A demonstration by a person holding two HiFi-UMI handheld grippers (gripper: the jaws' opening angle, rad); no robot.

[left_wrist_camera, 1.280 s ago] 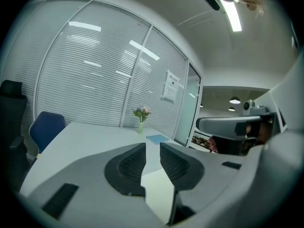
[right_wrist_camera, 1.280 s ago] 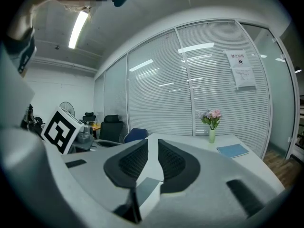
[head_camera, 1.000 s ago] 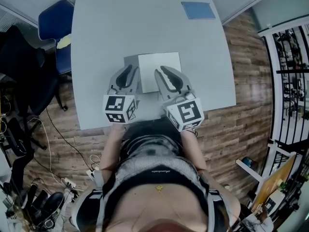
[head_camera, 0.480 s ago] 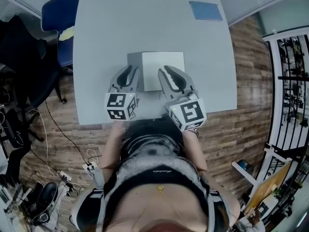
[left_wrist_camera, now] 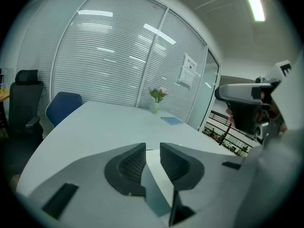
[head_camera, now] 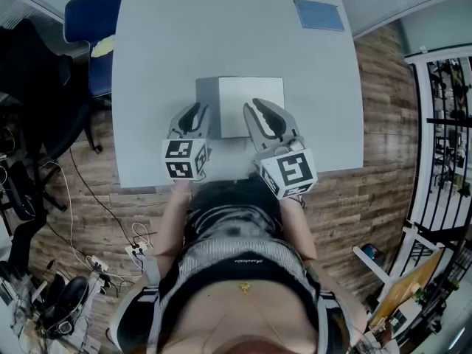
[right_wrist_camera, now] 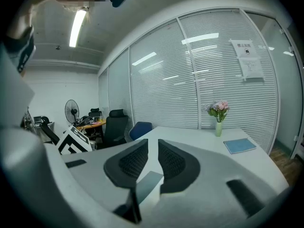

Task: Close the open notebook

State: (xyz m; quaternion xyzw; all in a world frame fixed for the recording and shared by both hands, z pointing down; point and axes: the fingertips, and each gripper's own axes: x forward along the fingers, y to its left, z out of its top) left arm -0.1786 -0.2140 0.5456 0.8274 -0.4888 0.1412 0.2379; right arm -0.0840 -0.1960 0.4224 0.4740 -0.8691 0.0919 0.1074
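The notebook lies in the middle of the pale table, showing a white page with a grey band along its left side. My left gripper hovers at the notebook's near-left corner, over the grey band. Its jaws stand a narrow gap apart with nothing clamped, and in the left gripper view the white page shows through that gap. My right gripper hangs over the page's near edge. It is also narrowly open, with the notebook's grey edge below the jaws.
A blue pad lies at the table's far right, near a small vase of flowers. A blue chair stands at the far left corner. Black chairs and cables fill the floor on the left. The table's front edge runs just below the grippers.
My left gripper has sunk a little toward the notebook's near-left corner. The right gripper has stayed where it was. Neither gap has changed.
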